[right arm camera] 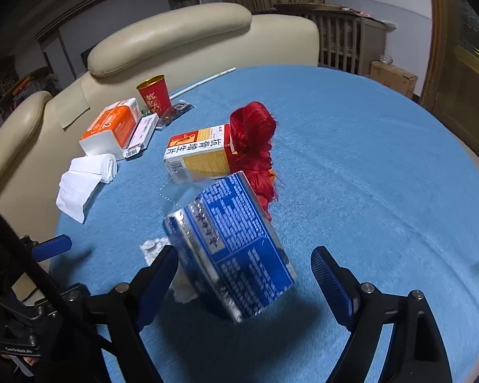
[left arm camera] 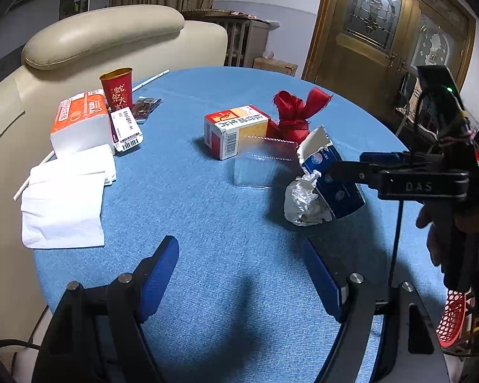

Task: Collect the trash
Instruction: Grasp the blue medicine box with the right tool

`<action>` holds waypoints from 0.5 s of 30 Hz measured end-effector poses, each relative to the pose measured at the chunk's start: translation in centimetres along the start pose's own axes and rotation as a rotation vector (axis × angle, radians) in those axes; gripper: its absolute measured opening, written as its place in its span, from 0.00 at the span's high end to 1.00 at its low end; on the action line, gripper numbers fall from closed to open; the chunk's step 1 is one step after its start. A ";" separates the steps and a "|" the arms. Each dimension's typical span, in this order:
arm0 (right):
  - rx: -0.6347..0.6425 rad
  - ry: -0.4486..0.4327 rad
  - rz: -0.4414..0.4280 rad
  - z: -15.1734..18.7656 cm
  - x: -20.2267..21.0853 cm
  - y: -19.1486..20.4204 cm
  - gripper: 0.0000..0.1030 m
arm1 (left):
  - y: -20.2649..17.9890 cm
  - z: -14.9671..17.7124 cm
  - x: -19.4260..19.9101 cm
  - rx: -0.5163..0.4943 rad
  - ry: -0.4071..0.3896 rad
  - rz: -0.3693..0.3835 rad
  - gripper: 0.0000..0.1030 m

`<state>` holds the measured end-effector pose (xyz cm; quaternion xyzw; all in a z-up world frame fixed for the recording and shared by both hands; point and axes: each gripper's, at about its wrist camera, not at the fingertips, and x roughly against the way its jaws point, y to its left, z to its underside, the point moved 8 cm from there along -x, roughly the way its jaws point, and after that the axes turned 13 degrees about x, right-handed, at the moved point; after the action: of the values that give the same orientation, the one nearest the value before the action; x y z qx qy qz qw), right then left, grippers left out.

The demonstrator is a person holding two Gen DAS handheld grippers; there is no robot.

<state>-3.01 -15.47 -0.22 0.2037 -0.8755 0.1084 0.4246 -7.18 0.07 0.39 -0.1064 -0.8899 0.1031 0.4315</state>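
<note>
Partly hidden tissue point(right arm camera: 156, 247), blue carton point(right arm camera: 236, 255) blurred

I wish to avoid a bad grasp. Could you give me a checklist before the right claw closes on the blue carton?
1. Right claw open: ok.
2. Blue carton between its fingers: ok.
3. Carton upright: not ok, it is tilted.
4. Crumpled tissue apart from the carton: not ok, it lies against the carton's side.
5. Left claw out of the way: ok, it is open over bare tablecloth.
6. Carton empty: cannot tell.
</note>
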 end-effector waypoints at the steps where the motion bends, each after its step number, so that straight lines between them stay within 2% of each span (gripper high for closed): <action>1: 0.004 0.000 -0.007 -0.1 -0.2 0.0 0.14 | 0.0 0.0 -0.1 -0.001 0.002 -0.001 0.22; 9: 0.011 0.062 -0.081 0.1 -3.3 0.8 0.13 | 0.2 0.0 -0.5 -0.010 0.008 -0.017 0.22; 10: -0.007 0.056 -0.096 0.2 -3.3 0.8 0.20 | 0.2 0.0 -0.6 -0.010 0.007 -0.019 0.22; 13: -0.059 0.022 -0.118 0.2 -2.4 0.4 0.32 | -0.1 -0.3 -0.9 -0.008 0.009 -0.013 0.22; 15: -0.089 0.003 -0.122 0.1 -1.6 0.0 0.36 | -0.7 -0.7 -1.1 -0.016 0.005 -0.002 0.22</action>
<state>-2.20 -15.11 -1.51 0.2373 -0.8648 0.0438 0.4404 -6.07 -0.89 0.16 -0.1091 -0.8896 0.0954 0.4331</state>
